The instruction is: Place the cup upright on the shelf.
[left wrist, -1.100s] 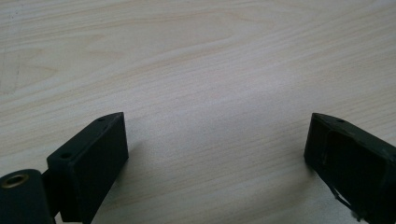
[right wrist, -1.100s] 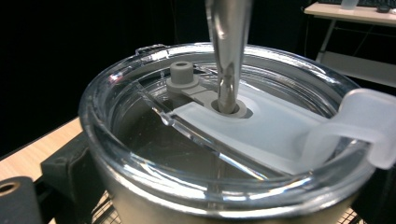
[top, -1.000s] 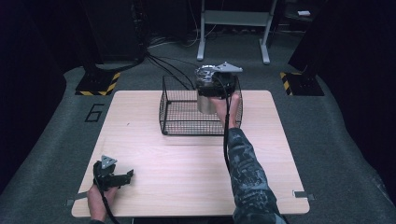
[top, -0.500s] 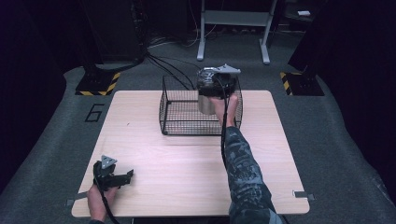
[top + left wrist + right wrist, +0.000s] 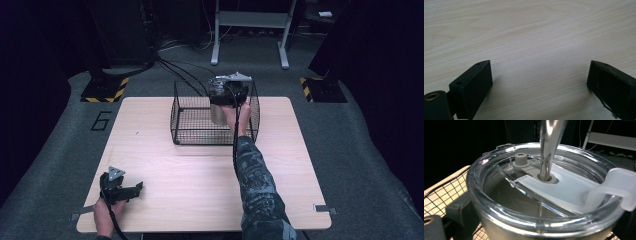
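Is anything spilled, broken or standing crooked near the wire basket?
Nothing stands out. The steel tumbler stands upright in the wire basket, its clear lid seated level, with the metal straw through its hole. No spill shows.

Dim surroundings, brightly lit table (image 5: 200, 165); nearby lid (image 5: 544, 187) glares, perhaps slightly blurred.

Left gripper (image 5: 539, 82) fingers (image 5: 474, 86) spread wide over bare table (image 5: 531, 32).

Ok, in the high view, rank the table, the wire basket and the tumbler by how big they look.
1. Table, by far the largest.
2. Wire basket.
3. Tumbler, smallest, partly hidden by the right tool inside the basket.
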Action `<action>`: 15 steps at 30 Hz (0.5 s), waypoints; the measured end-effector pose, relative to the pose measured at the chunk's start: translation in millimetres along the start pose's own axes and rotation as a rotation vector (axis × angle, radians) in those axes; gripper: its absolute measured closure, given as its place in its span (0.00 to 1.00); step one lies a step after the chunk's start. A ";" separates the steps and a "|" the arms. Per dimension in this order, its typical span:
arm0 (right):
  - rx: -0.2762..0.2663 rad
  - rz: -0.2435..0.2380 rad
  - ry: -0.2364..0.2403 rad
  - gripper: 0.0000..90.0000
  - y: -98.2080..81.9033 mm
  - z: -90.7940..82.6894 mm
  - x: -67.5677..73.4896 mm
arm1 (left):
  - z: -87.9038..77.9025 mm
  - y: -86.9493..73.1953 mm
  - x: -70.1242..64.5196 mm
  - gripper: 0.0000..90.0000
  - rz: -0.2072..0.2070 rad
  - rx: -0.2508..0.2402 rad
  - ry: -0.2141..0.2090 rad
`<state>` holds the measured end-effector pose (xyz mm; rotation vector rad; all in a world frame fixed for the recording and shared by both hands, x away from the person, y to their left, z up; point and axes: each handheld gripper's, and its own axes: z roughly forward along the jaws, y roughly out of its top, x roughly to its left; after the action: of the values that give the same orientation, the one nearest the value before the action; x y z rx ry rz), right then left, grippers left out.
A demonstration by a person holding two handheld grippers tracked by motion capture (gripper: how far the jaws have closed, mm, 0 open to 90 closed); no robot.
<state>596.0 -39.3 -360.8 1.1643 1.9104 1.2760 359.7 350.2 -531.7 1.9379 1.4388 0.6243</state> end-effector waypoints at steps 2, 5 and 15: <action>0.003 0.003 0.001 0.04 -1.5 1.9 0.7 | 0.0 0.1 0.0 0.07 -0.001 0.000 -0.001; 0.015 0.011 0.001 0.04 -6.4 7.2 2.2 | 0.0 0.1 0.0 0.07 -0.001 0.000 -0.001; 0.062 0.020 -0.006 0.04 -23.2 21.9 0.9 | 0.0 0.2 0.8 0.07 0.011 -0.001 0.002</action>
<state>605.2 -32.9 -390.8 1.2199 1.9511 1.2310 360.1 351.0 -531.6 1.9468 1.4297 0.6321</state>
